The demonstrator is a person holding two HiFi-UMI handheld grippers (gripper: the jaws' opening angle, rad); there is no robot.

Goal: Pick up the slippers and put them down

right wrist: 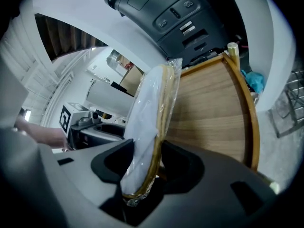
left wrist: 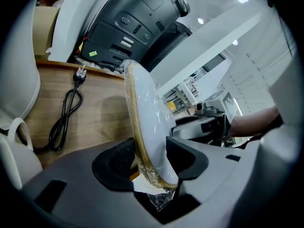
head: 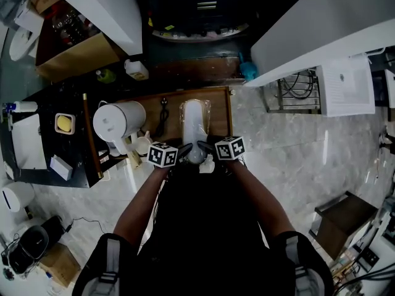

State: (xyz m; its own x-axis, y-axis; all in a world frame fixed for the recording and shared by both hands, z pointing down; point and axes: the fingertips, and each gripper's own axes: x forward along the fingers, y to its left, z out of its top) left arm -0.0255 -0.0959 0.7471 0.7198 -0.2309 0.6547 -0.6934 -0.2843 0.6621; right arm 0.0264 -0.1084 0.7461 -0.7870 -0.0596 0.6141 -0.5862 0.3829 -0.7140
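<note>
The slippers look light and soft: a thin, flat white pair with a tan rim round the sole, sealed in a clear plastic wrap that crinkles and catches the light. That film is probably slippery and will shift over the fabric, so the hold belongs on the firmer sole rim at the near end and not on the loose tail of plastic that bunches below the jaws. A moderate squeeze should do, since nothing here seems breakable, though the far end will likely sag if only one end is carried. The left gripper has its jaws closed on the pack, the tan rim against one jaw and the white face against the other. The right gripper pinches the same near end of the slippers from the opposite side, its jaws pressing both faces. From each pair of jaws the pack runs straight ahead and away, over the wooden table. In the head view the slippers stretch forward from between the two grippers. I cannot tell whether the far end rests on the wood.
</note>
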